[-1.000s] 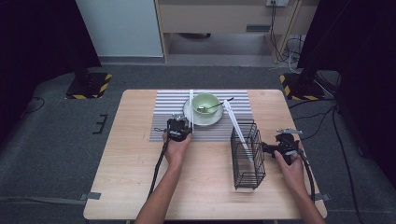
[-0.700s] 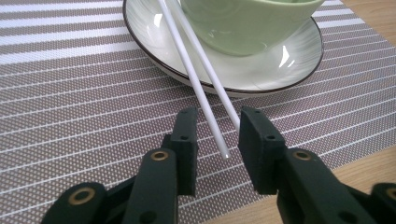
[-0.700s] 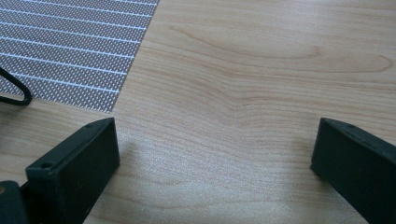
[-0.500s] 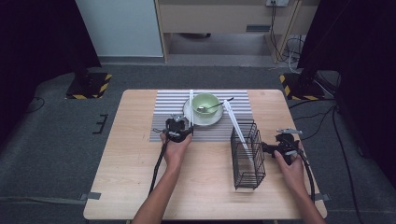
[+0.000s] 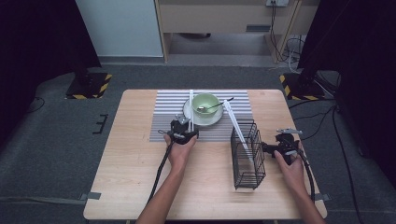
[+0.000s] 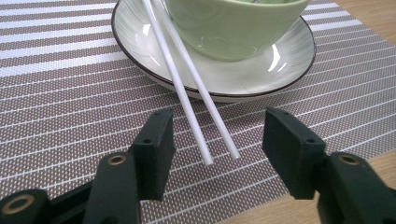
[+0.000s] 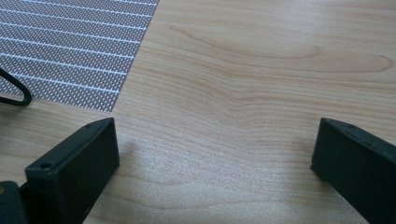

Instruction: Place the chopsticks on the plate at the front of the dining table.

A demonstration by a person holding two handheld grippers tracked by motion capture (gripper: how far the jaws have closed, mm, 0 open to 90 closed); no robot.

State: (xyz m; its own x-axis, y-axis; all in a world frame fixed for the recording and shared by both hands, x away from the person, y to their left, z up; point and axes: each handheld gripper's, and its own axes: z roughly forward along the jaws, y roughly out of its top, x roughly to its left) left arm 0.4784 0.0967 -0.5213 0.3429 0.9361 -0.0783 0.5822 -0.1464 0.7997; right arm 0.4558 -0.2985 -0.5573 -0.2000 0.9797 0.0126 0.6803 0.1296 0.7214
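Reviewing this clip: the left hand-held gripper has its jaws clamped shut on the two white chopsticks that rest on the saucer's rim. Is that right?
Not quite. In the left gripper view the left hand-held gripper has just been opening; its jaws stand apart on either side of the two white chopsticks, with gaps showing, so neither pad presses on them. The chopsticks do rest on the saucer's rim, their ends lying between the jaws.

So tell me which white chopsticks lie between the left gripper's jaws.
The pair of chopsticks resting on the plate beside the green bowl; the other chopsticks lean in the wire basket.
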